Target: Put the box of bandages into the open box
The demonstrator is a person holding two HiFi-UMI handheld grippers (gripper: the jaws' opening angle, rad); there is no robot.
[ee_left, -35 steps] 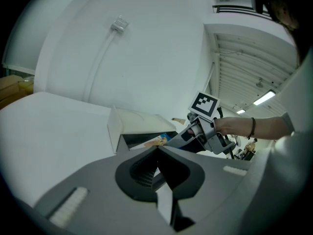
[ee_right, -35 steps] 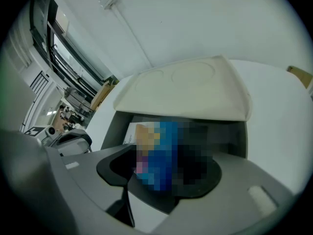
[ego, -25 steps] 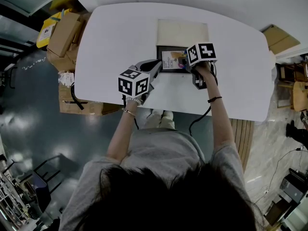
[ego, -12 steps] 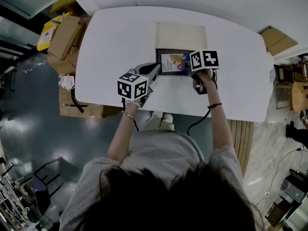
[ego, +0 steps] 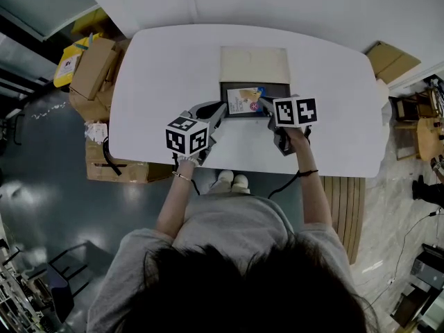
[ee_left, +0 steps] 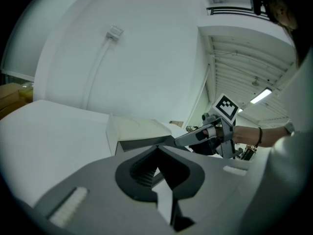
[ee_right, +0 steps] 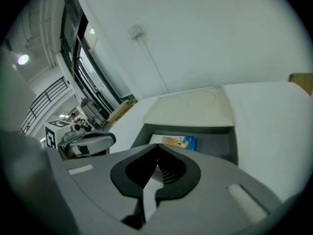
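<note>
Item: bandage box (ego: pixel 244 100) flat inside open box (ego: pixel 277 91), so job looks done; your L gripper (ego: pixel 221 107) & R gripper (ego: pixel 265 105) flank its near edge, jaws shut, empty, w/ nothing left to hold.

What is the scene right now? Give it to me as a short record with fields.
table: white, rounded corners
open box: on the table, dark inside
lid: pale, folded back on the far side
bandage box: lies flat inside the open box, toward its left
left gripper: jaws together, nothing between them, at the open box's near left corner
right gripper: jaws together, nothing between them, at the open box's near edge
task state: bandage box in the open box, neither gripper holds it
</note>
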